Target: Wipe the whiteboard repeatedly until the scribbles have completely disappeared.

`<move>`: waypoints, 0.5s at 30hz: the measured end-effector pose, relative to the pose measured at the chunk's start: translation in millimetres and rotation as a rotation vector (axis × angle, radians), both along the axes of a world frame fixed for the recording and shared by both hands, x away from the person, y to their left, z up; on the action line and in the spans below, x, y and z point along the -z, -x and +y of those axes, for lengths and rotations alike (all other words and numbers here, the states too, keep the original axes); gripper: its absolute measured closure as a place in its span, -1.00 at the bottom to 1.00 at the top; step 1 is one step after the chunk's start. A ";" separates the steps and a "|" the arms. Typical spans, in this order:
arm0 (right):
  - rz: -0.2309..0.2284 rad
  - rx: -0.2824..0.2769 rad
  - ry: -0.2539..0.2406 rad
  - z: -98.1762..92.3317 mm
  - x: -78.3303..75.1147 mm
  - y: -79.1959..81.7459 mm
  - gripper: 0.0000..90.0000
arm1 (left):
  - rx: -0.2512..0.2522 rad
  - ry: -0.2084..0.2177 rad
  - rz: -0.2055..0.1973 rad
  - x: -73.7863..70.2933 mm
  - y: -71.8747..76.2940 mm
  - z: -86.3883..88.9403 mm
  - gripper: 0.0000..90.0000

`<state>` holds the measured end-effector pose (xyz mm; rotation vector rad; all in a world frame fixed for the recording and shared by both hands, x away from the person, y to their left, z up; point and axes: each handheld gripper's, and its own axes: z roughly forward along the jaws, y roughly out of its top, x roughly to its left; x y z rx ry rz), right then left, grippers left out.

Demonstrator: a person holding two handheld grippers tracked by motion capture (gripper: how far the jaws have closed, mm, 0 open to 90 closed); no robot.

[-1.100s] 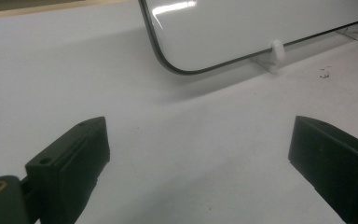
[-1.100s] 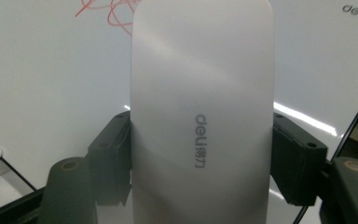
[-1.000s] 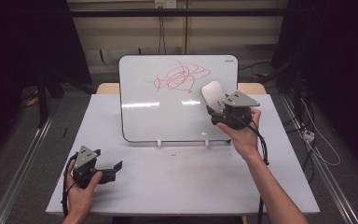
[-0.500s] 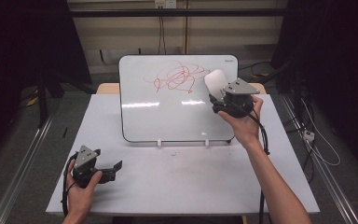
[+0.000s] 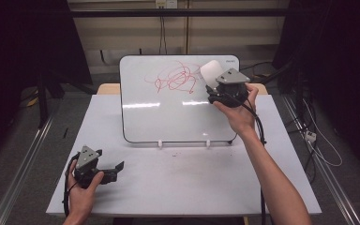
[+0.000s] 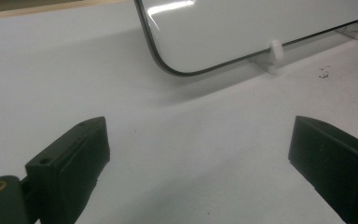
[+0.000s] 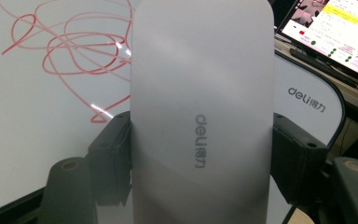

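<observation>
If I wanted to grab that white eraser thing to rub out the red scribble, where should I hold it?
Probably hold the eraser by its two long, flat sides, near its lower half, coming from behind so the far end stays free for wiping. It is a long rounded block, so jaws sit flat there. The right gripper holds it that way in front of the whiteboard, beside the red scribble.

The whiteboard [image 5: 168, 117] at the frame's centre looks glossy and smooth; the eraser [image 7: 200, 93] is matt plastic; the bench [image 5: 192, 187] is matt white.
</observation>
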<state>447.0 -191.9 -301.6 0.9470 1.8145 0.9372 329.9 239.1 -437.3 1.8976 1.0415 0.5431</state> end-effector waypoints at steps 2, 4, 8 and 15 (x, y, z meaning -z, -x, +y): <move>0.000 0.006 0.013 4.6 -2.4 -7.5 -0.30 | 0.001 -0.001 -0.002 0.0 0.0 0.6 -0.89; 0.002 0.005 0.015 6.0 -3.1 -9.8 -0.30 | -0.003 0.007 0.000 0.4 -0.2 0.7 -0.89; 0.005 0.017 0.032 12.6 -4.5 -21.7 -0.30 | -0.002 0.007 0.002 0.5 -0.5 0.6 -0.89; 0.010 0.040 0.062 18.1 -4.9 -33.9 -0.30 | -0.001 0.006 0.009 1.6 -1.2 0.4 -0.89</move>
